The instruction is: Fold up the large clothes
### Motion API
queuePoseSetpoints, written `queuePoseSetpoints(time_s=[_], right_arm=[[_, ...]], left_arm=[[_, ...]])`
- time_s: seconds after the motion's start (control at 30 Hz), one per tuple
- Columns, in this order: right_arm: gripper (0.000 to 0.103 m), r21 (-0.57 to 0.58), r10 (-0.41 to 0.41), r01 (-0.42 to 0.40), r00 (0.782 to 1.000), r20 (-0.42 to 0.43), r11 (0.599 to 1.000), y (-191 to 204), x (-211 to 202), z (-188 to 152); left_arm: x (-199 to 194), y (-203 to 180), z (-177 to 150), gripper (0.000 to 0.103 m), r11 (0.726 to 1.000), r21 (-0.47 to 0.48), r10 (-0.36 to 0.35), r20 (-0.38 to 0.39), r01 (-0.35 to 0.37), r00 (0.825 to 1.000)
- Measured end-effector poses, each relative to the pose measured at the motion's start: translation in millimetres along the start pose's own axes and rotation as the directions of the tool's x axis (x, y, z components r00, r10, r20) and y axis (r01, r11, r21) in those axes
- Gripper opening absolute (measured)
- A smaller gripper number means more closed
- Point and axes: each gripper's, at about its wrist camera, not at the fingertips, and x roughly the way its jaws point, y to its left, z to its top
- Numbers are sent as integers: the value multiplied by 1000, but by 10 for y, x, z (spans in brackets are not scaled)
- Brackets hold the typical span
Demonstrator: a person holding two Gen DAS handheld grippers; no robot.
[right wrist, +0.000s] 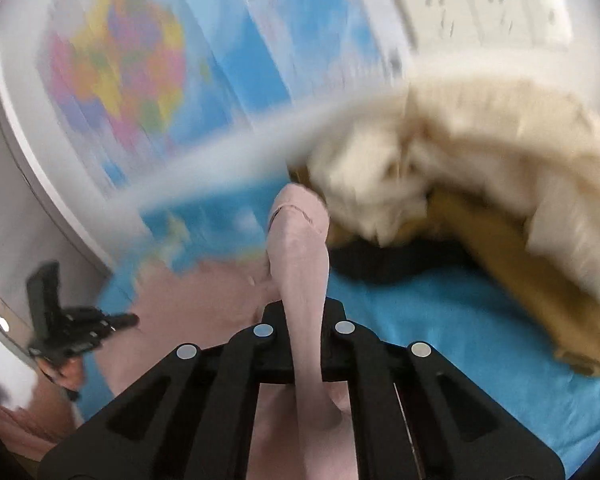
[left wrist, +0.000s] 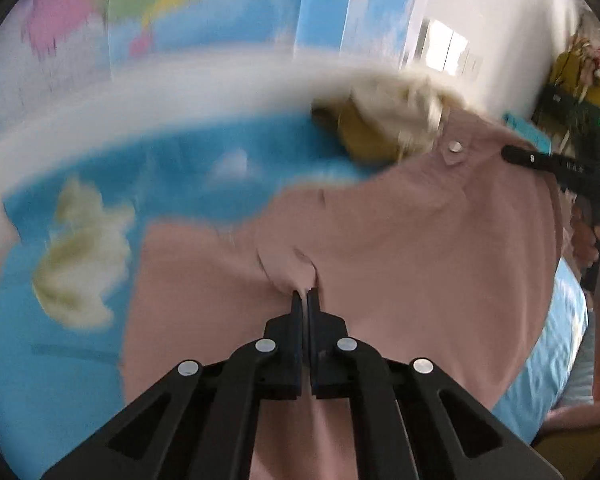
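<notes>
Both grippers clamped pink garment [left wrist: 380, 232]: left gripper [left wrist: 306, 294] pinched fold, right gripper [right wrist: 300, 312] gripped bunched edge. Advice: kept tension even, lifted clear of bed [left wrist: 60, 380].

You won't find any text you can read here. The wall map [right wrist: 132, 60] carries only smeared coloured patches, and the faint light marks on the side of the right gripper [left wrist: 556, 166] are too small to read.

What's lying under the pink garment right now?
The blue sheet shows beneath the pink garment around its edges. Whatever lies directly under the cloth's middle is covered.
</notes>
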Motion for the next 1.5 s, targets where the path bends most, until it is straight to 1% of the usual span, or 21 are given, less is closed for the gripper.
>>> queuePoseSetpoints(time_s=[0.03, 0.1, 0.17, 0.23, 0.33, 0.4, 0.47, 0.53, 0.63, 0.7, 0.77, 0.83, 0.9, 0.97, 1.07, 1.17, 1.23, 1.27, 1.37, 1.43, 1.5], right_arm=[[2, 10, -11, 11, 1000, 14, 1000, -40, -14, 15], [3, 51, -65, 67, 997, -28, 996, -214, 134, -4], [3, 95, -84, 97, 988, -132, 991, -410, 399, -121], [5, 109, -108, 133, 971, -214, 985, -516, 611, -255], [19, 131, -122, 160, 958, -260, 978, -623, 699, -377], [41, 129, -159, 196, 955, -252, 972, -636, 631, -362], [45, 119, -196, 223, 959, -206, 967, -613, 439, -323], [46, 86, -219, 233, 964, -149, 969, -503, 172, -309], [52, -4, -191, 191, 979, -72, 982, -220, -202, -394], [50, -74, -174, 169, 982, -69, 983, -31, -289, -499], [49, -146, -190, 175, 977, -93, 974, 95, -252, -627], [40, -182, -226, 196, 961, -161, 964, 57, -51, -755], [27, -133, -233, 209, 950, -209, 969, -113, 177, -773], [17, -84, -238, 224, 946, -220, 971, -304, 300, -806], [13, -11, -213, 216, 951, -223, 976, -463, 362, -774], [18, 20, -208, 219, 950, -230, 976, -450, 263, -723], [31, 0, -227, 232, 952, -205, 973, -370, 90, -712], [38, -11, -228, 230, 954, -195, 973, -295, 35, -714], [40, -56, -176, 170, 974, -144, 984, -40, -332, -761], [41, -61, -126, 118, 981, -149, 991, 61, -450, -843], [39, -80, -133, 120, 975, -178, 990, 130, -445, -958]], left_arm=[[-32, -16, 70, 3, 1000, 3, 16, 28, -16, 999], [31, -44, 117, 3, 999, 26, 38, 29, -39, 999], [271, -9, 71, 3, 994, 37, 103, -27, -102, 994], [500, 93, -20, 4, 994, 16, 106, -100, -105, 989], [596, 199, -131, 7, 996, -12, 90, -128, -92, 988], [564, 281, -161, 8, 996, -41, 74, -122, -80, 990], [444, 330, -190, 12, 996, -58, 66, -89, -71, 994], [274, 366, -242, 29, 995, -61, 70, -53, -73, 996], [61, 393, -321, 38, 995, -61, 80, -12, -80, 997], [-50, 426, -424, 38, 994, -63, 85, -7, -85, 996], [-72, 472, -550, 39, 993, -57, 105, -22, -106, 994], [-31, 546, -632, 39, 989, -73, 124, -45, -127, 991], [50, 663, -704, 34, 985, -111, 126, -70, -133, 990], [107, 747, -734, 29, 981, -142, 125, -67, -134, 990], [164, 732, -713, 27, 977, -135, 155, -72, -163, 985], [134, 685, -701, 27, 975, -122, 180, -74, -188, 981], [15, 679, -714, 38, 975, -131, 174, -47, -179, 984], [-95, 676, -733, 39, 975, -142, 168, -23, -169, 986], [-314, 628, -796, 44, 979, -130, 162, 21, -158, 987], [-404, 598, -859, 45, 982, -125, 147, 23, -143, 989], [-401, 577, -940, 45, 983, -120, 143, 7, -141, 990]])
